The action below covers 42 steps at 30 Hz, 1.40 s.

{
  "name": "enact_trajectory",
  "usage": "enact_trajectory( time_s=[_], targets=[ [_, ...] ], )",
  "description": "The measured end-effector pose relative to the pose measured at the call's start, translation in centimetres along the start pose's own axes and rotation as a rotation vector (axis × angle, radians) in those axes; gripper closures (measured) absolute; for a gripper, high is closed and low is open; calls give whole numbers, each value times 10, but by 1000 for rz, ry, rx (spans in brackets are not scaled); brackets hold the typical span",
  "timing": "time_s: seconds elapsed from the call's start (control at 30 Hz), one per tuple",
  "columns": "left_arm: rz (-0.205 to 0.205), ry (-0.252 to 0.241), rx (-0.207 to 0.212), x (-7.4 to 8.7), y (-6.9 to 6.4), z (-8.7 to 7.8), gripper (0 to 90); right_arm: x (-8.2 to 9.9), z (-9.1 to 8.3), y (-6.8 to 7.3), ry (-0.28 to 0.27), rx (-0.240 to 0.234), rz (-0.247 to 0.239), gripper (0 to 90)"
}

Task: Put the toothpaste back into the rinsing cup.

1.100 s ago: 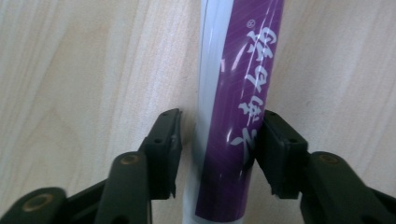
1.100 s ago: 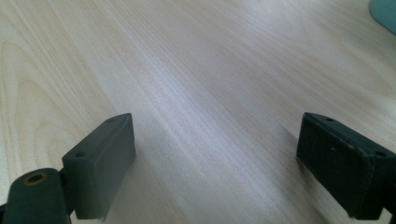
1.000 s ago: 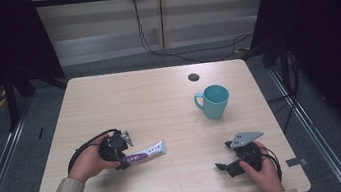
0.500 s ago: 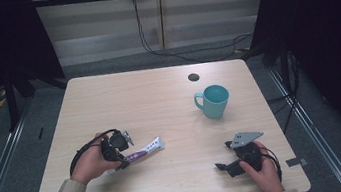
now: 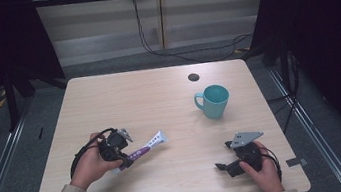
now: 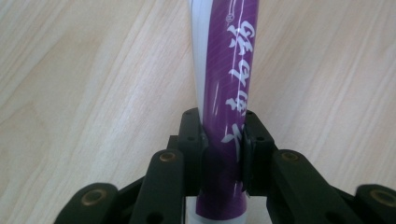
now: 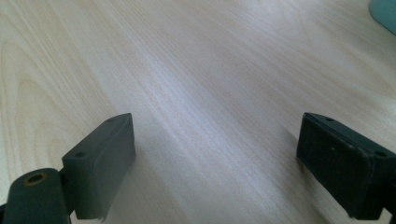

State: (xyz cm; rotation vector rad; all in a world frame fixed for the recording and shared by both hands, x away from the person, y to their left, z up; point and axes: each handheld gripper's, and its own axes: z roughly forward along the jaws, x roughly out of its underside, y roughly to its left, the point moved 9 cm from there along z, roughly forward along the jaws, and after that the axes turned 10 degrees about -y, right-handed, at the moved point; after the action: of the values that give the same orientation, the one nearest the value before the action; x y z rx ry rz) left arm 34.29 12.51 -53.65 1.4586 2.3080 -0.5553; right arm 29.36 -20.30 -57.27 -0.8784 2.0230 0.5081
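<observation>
Now left claw (image 5: 121,151) clamped on purple tube (image 5: 146,147), lower left of frame, long axis running up-right toward mug (image 5: 213,101). Right claw (image 7: 224,163) wide open, empty, lower right, farther off.

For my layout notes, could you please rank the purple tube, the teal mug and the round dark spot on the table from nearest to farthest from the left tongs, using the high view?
1. Purple tube, clamped in the left tongs.
2. Teal mug, right of centre.
3. Round dark spot, beyond the mug, near the far edge.
</observation>
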Motion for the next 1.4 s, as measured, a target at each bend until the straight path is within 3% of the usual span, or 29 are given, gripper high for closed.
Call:
enact_trajectory(
  time_s=[0.33, 0.6, 0.9, 1.1, 1.4],
  targets=[
    [-19, -110, -13, -17, -4, -2, 739, 0, 0, 0, 0, 0, 0, 109],
    [-27, -148, 0, -23, -9, 0, 740, 0, 0, -1, 2, 6, 3, 109],
    [-1, -182, 14, -32, -14, 2, 739, 0, 0, -1, 0, 9, 6, 120],
    [5, -200, 24, -37, -20, 6, 739, -2, -1, -3, -19, 29, 35, 225],
    [8, -240, 26, -47, -26, 11, 739, -32, -5, 4, -116, -34, 74, 222]
  ],
)
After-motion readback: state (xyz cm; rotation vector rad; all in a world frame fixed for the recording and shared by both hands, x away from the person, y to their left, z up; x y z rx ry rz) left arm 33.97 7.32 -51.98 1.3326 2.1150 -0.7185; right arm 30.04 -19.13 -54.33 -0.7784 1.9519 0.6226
